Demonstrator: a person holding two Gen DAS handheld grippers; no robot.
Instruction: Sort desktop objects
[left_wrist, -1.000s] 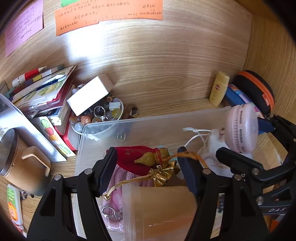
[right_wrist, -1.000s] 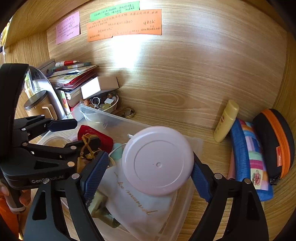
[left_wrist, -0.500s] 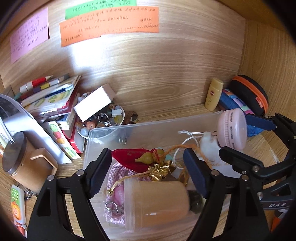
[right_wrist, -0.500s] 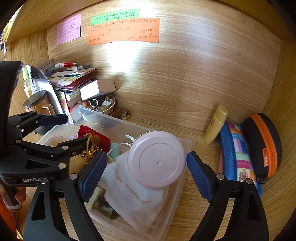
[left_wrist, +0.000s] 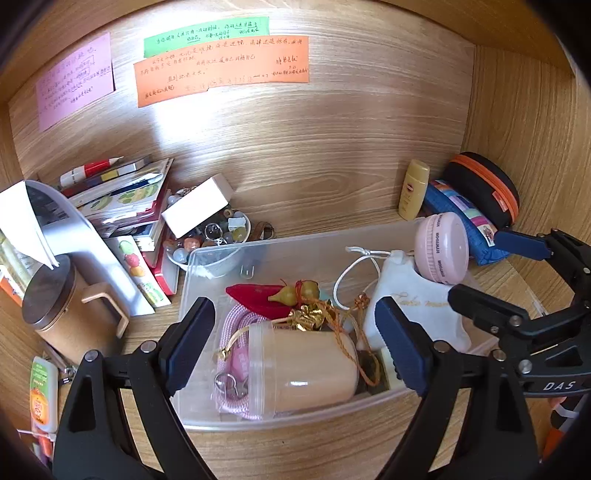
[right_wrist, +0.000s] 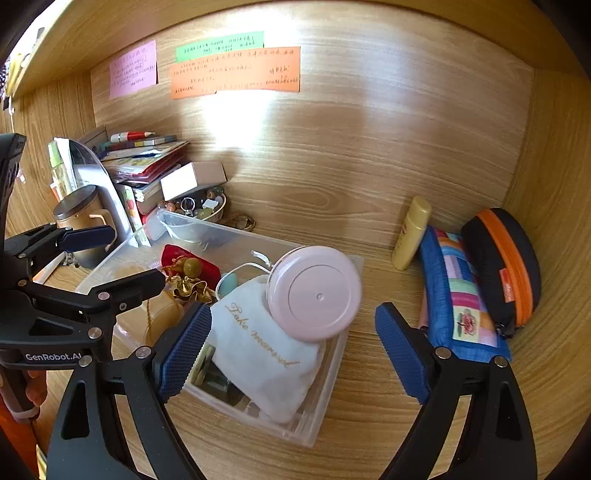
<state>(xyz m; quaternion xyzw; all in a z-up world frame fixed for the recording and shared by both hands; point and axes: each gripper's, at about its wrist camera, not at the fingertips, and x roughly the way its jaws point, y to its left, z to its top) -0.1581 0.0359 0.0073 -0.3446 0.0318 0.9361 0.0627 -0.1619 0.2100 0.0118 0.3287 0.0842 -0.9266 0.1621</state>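
Observation:
A clear plastic bin (left_wrist: 258, 254) (right_wrist: 325, 417) sits on the wooden desk. It holds a pink round case (left_wrist: 439, 247) (right_wrist: 314, 293) leaning on a white drawstring pouch (left_wrist: 413, 310) (right_wrist: 266, 350), a beige lidded cup (left_wrist: 303, 369), a red pouch with a small gourd charm (left_wrist: 295, 293) (right_wrist: 192, 267) and a pink cord. My left gripper (left_wrist: 295, 347) is open and empty, above the bin's near side over the cup. My right gripper (right_wrist: 291, 350) is open and empty, in front of the pink case; it also shows in the left wrist view (left_wrist: 517, 280).
A yellow lotion bottle (right_wrist: 410, 232), a blue patchwork pouch (right_wrist: 458, 291) and a black-and-orange case (right_wrist: 502, 266) lie at the right wall. A bead bowl (left_wrist: 210, 236), a white box (left_wrist: 195, 210), stacked books (left_wrist: 125, 199) and a brown mug (left_wrist: 62, 306) crowd the left.
Both grippers have drawn back from the bin. The pink case, between the right fingers before, now rests in the bin on the white pouch. The right jaws have opened wider.

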